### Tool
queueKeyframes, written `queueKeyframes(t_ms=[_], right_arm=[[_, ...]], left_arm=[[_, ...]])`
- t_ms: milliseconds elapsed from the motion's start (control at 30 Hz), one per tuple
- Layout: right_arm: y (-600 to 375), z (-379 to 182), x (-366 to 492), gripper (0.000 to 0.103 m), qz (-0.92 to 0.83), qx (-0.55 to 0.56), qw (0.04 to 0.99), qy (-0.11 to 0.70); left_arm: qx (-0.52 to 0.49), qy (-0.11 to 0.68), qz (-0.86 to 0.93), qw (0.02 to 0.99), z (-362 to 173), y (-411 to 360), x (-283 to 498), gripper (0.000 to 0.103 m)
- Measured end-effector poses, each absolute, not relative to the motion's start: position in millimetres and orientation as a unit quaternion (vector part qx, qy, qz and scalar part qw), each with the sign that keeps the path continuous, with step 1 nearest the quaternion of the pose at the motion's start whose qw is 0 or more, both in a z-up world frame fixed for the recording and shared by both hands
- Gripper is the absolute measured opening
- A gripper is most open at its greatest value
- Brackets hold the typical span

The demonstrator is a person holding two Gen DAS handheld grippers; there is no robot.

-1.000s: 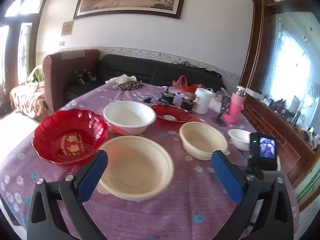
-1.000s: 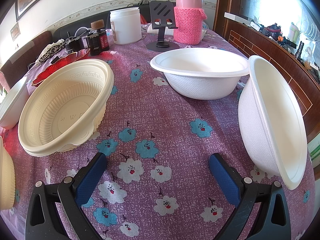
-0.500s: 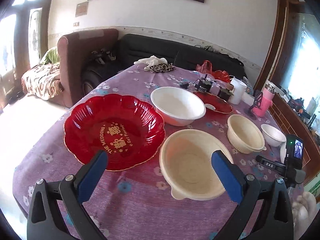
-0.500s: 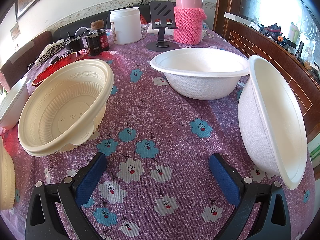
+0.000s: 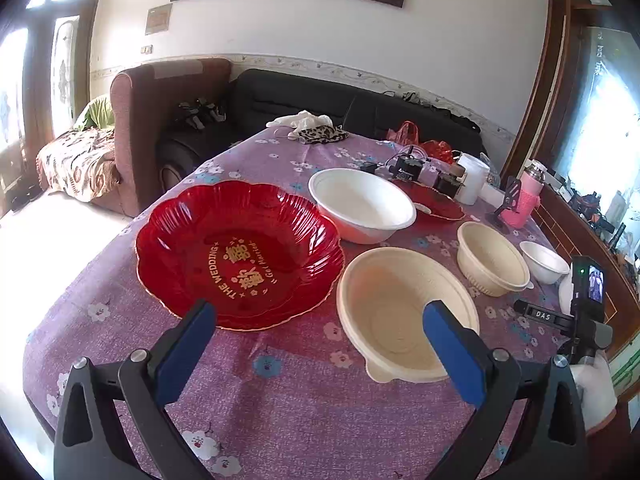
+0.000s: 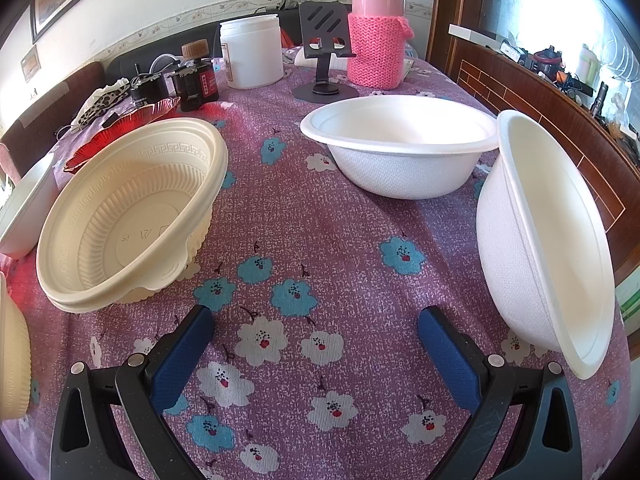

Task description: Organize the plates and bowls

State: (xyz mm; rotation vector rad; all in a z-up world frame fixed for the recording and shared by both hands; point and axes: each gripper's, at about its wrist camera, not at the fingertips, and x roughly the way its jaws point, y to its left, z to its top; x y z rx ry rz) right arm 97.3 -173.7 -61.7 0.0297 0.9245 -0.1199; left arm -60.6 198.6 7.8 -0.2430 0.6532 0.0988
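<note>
Currently, left wrist view: left gripper (image 5: 320, 342) hovers above the near edge of the surface (image 5: 304, 412), which carries a purple floral cloth; fingers (image 5: 182, 350) apart, nothing between them. Large red plate (image 5: 240, 252) with gold lettering sits ahead left. Just beside it on the right, a cream bowl (image 5: 404, 314), partly behind the right finger. Behind these, a large white bowl (image 5: 362, 204), and behind that a smaller red plate (image 5: 438, 204), partly hidden. Further right, a second cream bowl (image 5: 492, 258), then a small white bowl (image 5: 544, 262) near the far right edge. The other handheld unit with a lit screen (image 5: 588, 296) shows at right, held by a gloved hand (image 5: 592, 388).

Right wrist view: right gripper (image 6: 316, 344) low over the cloth, fingers (image 6: 450, 354) apart and empty. Ribbed cream bowl (image 6: 132, 212) ahead left, tilted toward the camera. White bowl (image 6: 400, 144) upright ahead right. Another white bowl (image 6: 544, 236) at the right edge, standing tilted nearly on its side, just beside the right finger; contact cannot be told. Pink knit-sleeved flask (image 6: 376, 40), black phone stand (image 6: 324, 56) and white jar (image 6: 252, 50) stand at the back.
</note>
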Motion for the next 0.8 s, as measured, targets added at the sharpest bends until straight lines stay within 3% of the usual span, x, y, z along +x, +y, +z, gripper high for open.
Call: queueKeyframes(t_ms=[400,800], right_arm=[[-171,-58,57,0.102,-0.025,0.006,0.877,0.480],[-195,-13,-22,0.102,0.041,0.061,0.912,0.404]], left_arm=[[-0.124,0.346,-0.032,0.930,3,176,-61,0.103],[-0.101,0.365,-0.061,0.924,-13,159,-63,0.103]])
